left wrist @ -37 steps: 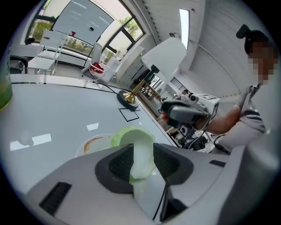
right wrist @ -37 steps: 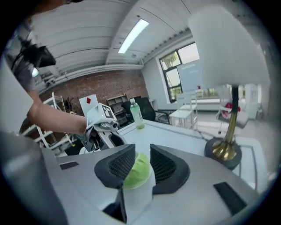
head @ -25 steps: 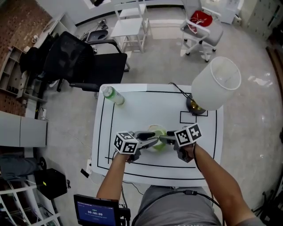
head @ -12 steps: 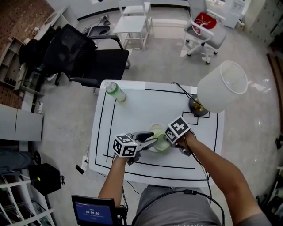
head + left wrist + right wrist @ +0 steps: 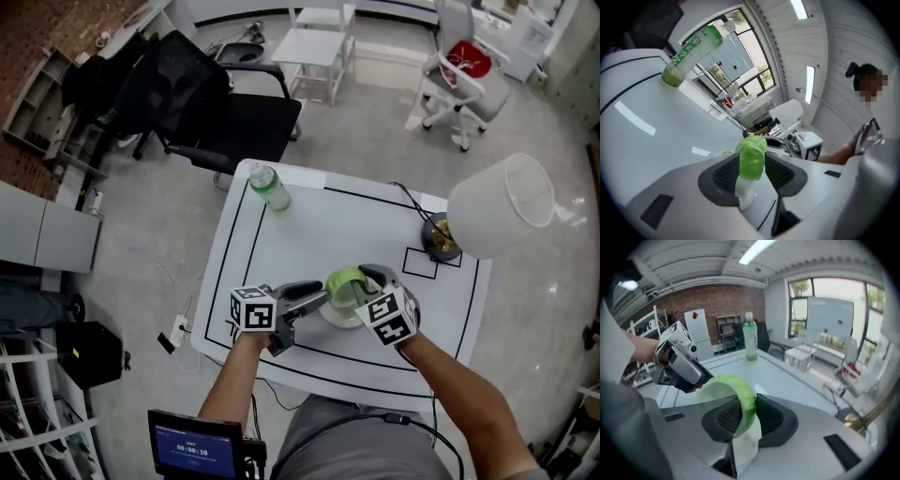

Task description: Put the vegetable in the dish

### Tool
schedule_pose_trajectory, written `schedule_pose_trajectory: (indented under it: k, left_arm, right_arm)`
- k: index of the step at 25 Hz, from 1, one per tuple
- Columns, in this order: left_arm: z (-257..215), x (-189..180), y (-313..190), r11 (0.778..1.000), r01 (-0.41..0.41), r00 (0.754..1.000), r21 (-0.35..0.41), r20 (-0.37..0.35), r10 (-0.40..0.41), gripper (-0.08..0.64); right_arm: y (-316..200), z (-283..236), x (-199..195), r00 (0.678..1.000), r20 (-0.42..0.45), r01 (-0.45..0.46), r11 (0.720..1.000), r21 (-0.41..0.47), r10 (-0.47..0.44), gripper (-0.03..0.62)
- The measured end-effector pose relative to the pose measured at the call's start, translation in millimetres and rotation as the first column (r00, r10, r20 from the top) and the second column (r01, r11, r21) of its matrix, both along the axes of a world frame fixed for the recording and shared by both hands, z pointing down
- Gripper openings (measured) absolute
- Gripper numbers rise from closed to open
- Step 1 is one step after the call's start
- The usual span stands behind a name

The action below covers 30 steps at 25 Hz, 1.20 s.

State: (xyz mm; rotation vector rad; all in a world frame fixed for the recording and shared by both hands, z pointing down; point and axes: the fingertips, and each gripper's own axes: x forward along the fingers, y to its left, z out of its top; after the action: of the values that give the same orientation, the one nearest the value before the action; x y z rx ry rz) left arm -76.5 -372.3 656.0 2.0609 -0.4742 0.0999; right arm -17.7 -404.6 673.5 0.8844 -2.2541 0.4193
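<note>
Left gripper (image 5: 752,161): jaws set on the vegetable (image 5: 345,280), pads pressed on either side of the green leaf, pale stem hanging down between them. Right gripper (image 5: 749,408): jaws have just been closing and are now pinched on the same vegetable, with the curved green edge of the leaf running between the pads and arching off toward the left gripper. So I have both tools on one leaf, each coming in from its own side, tips near each other. In the head view the vegetable sits over the far part of the dish (image 5: 336,319), a pale bowl on the near half of the white table (image 5: 356,225), between the two grippers; whether leaf and dish touch, I cannot tell. Farther back on the table: a green bottle (image 5: 270,187) near the far left corner, and a lamp (image 5: 502,208) with a white shade at the far right. Beyond the table, on the floor, a black office chair (image 5: 202,108).
</note>
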Motion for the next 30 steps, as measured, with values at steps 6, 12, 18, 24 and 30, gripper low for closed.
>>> schedule_pose_trajectory:
  k: [6, 12, 18, 24, 30]
  left_arm:
    - [4, -4, 16, 0.946, 0.163, 0.953, -0.282, -0.205, -0.225, 0.158]
    - [13, 20, 31, 0.778, 0.221, 0.743, -0.588, -0.415, -0.525, 0.155]
    - [30, 22, 28, 0.714, 0.296, 0.695, -0.635, -0.369, -0.617, 0.156]
    - [42, 8, 23, 0.674, 0.387, 0.665, -0.629, -0.316, -0.677, 0.156]
    - [46, 2, 29, 0.690, 0.412, 0.699, -0.596, -0.279, -0.658, 0.155]
  right_arm:
    - [-3, -18, -12, 0.980, -0.188, 0.156, 0.822, 0.547, -0.061, 0.071]
    - [14, -7, -16, 0.954, -0.281, 0.260, 0.744, 0.616, -0.100, 0.071]
    - [27, -12, -14, 0.914, -0.379, 0.376, 0.649, 0.661, -0.144, 0.078]
    - [66, -16, -20, 0.918, -0.326, 0.392, 0.630, 0.671, -0.225, 0.127]
    - [93, -21, -29, 0.924, -0.249, 0.381, 0.642, 0.666, -0.290, 0.155]
